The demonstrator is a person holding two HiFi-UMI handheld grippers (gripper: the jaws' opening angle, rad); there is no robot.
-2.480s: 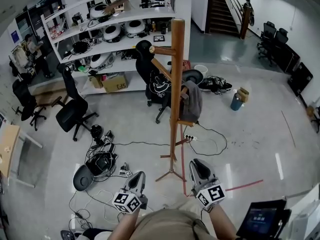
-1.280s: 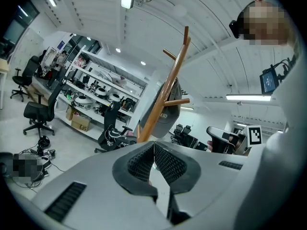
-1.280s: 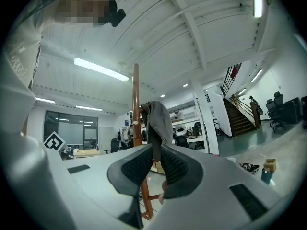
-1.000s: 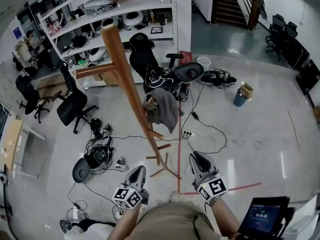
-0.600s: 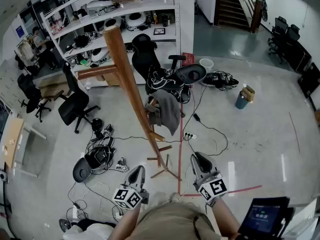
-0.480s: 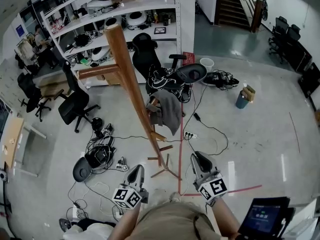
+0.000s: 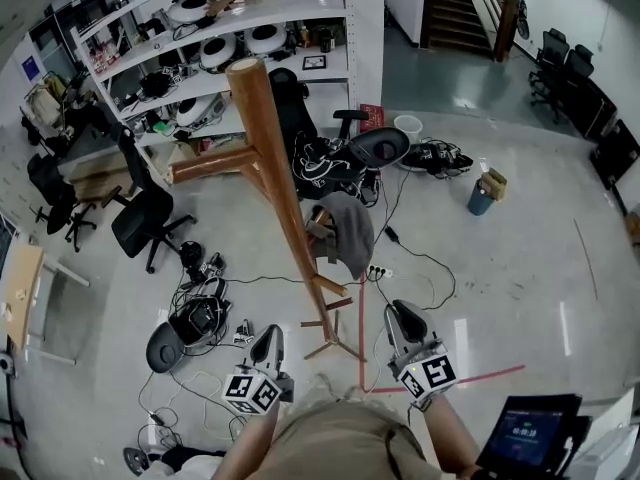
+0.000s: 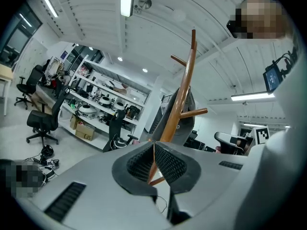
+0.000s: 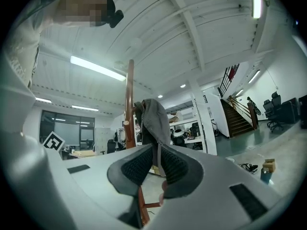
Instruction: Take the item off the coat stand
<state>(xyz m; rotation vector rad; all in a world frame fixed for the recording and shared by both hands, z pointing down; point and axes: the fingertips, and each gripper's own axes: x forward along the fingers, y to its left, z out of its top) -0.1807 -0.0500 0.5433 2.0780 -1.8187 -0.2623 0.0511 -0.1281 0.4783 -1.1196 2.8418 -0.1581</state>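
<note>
A tall wooden coat stand [image 7: 285, 203] rises from the floor just ahead of me, with pegs branching off its pole. A grey garment [image 7: 350, 233] hangs from one peg on its right side. My left gripper [image 7: 270, 335] is shut and empty, low and left of the stand's feet. My right gripper [image 7: 398, 313] is also shut and empty, right of the feet and short of the garment. In the right gripper view the grey garment [image 9: 153, 119] hangs right behind the closed jaws, beside the pole [image 9: 130, 104]. The left gripper view looks up at the stand [image 8: 184, 92].
Cables and gear [image 7: 195, 318] lie on the floor left of the stand. Black office chairs [image 7: 140, 223] and white shelving [image 7: 230, 33] stand beyond. A red tape line [image 7: 362, 298] runs past the base. A blue bin [image 7: 480, 196] is at right, a tablet screen [image 7: 525, 438] near my right arm.
The head view has shifted, so the stand and garment now sit further right and nearer in the picture. Both grippers stay shut and low by the stand's feet.
</note>
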